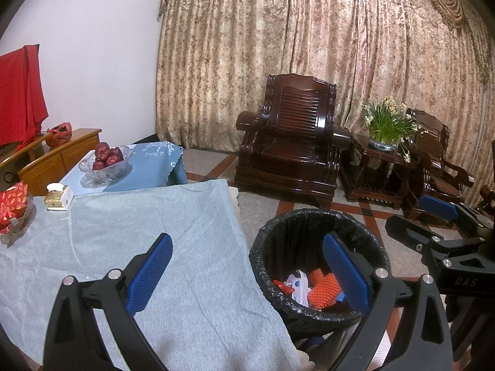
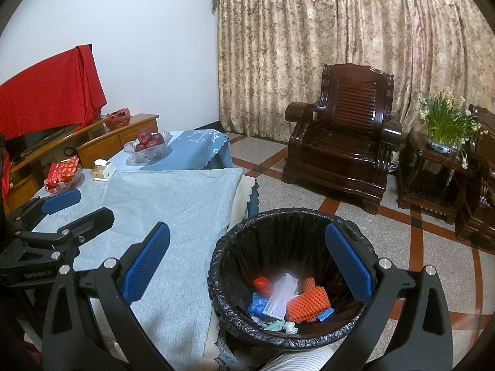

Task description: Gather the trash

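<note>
A bin with a black liner (image 1: 318, 216) (image 2: 287, 216) stands on the floor at the table's right edge. Inside lie orange foam netting (image 2: 307, 304) (image 1: 323, 290), white paper (image 2: 280, 296), a blue wrapper (image 2: 258, 304) and a red scrap (image 2: 263, 284). My left gripper (image 1: 247, 273) is open and empty, straddling the table edge and the bin. My right gripper (image 2: 247, 267) is open and empty above the bin's near rim. Each gripper also shows in the other's view, the right one (image 1: 433, 216) and the left one (image 2: 68, 207).
The table has a grey cloth (image 1: 139, 241) (image 2: 161, 210). On it are a glass bowl of apples (image 1: 106, 160) (image 2: 148, 145), a small box (image 1: 57, 199) and a red packet in a dish (image 1: 12, 207). A dark wooden armchair (image 2: 343, 142) and a side table with flowers (image 2: 442, 130) stand beyond.
</note>
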Action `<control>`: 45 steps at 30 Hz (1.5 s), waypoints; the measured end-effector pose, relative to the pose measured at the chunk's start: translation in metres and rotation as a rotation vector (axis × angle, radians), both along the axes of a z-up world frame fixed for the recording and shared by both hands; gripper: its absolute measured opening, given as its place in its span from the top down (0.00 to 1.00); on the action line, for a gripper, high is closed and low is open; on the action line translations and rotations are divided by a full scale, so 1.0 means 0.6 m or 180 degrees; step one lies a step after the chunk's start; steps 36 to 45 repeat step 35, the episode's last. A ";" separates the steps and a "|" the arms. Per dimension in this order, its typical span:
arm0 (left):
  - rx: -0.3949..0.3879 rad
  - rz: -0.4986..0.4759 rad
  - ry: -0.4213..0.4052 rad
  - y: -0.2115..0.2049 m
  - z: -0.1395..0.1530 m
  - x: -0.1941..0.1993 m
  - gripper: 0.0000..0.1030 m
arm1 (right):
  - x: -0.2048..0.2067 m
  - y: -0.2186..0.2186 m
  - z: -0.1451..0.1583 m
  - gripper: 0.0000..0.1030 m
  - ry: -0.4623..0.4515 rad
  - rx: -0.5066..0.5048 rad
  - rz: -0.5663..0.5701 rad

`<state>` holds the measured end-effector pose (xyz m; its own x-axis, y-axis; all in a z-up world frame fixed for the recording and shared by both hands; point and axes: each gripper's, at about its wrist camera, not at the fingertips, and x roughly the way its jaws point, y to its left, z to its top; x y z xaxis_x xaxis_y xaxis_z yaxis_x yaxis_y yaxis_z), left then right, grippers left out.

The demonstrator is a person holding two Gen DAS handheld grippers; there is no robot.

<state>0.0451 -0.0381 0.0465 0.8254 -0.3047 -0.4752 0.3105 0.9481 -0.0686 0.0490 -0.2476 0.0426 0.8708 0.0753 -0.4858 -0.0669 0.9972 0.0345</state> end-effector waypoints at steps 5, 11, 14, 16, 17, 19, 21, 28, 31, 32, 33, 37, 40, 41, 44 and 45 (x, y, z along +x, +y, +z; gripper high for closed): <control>0.0000 -0.0001 0.0000 0.001 0.001 0.000 0.07 | 0.000 0.000 0.000 0.05 0.0003 -0.0003 0.0004; 0.0001 -0.0001 0.0002 0.000 0.003 0.000 0.07 | 0.000 0.001 0.001 0.05 0.0004 -0.0002 0.0004; 0.0002 -0.0002 0.0002 0.001 0.004 0.001 0.07 | 0.001 0.002 0.001 0.05 0.0003 -0.0004 0.0003; 0.0001 -0.0004 0.0004 0.001 0.004 0.001 0.07 | 0.001 0.002 0.001 0.05 0.0005 -0.0004 0.0000; 0.0001 -0.0001 0.0006 -0.001 0.004 0.000 0.07 | 0.001 0.002 0.001 0.05 0.0006 -0.0004 0.0000; 0.0001 -0.0004 0.0007 0.001 0.005 0.001 0.07 | 0.001 0.002 0.001 0.05 0.0007 -0.0004 -0.0002; 0.0001 0.0000 0.0005 0.000 0.005 0.001 0.07 | 0.002 0.002 0.002 0.05 0.0011 0.0000 -0.0002; 0.0006 0.0000 0.0008 -0.002 0.006 0.001 0.07 | 0.001 0.001 0.002 0.05 0.0007 -0.0005 0.0000; 0.0013 0.0001 0.0019 0.002 0.006 0.001 0.07 | 0.002 0.002 0.002 0.05 0.0018 -0.0004 0.0003; 0.0014 0.0001 0.0023 0.005 0.005 0.002 0.07 | 0.002 0.003 0.002 0.05 0.0020 -0.0002 0.0004; 0.0013 0.0002 0.0026 0.007 0.005 0.001 0.07 | 0.003 0.002 0.001 0.05 0.0021 -0.0005 0.0003; 0.0014 0.0004 0.0028 0.010 0.006 0.000 0.07 | 0.003 0.003 0.001 0.05 0.0021 -0.0005 0.0004; 0.0014 0.0004 0.0028 0.010 0.006 0.000 0.07 | 0.003 0.003 0.001 0.05 0.0021 -0.0005 0.0004; 0.0014 0.0004 0.0028 0.010 0.006 0.000 0.07 | 0.003 0.003 0.001 0.05 0.0021 -0.0005 0.0004; 0.0014 0.0004 0.0028 0.010 0.006 0.000 0.07 | 0.003 0.003 0.001 0.05 0.0021 -0.0005 0.0004; 0.0014 0.0004 0.0028 0.010 0.006 0.000 0.07 | 0.003 0.003 0.001 0.05 0.0021 -0.0005 0.0004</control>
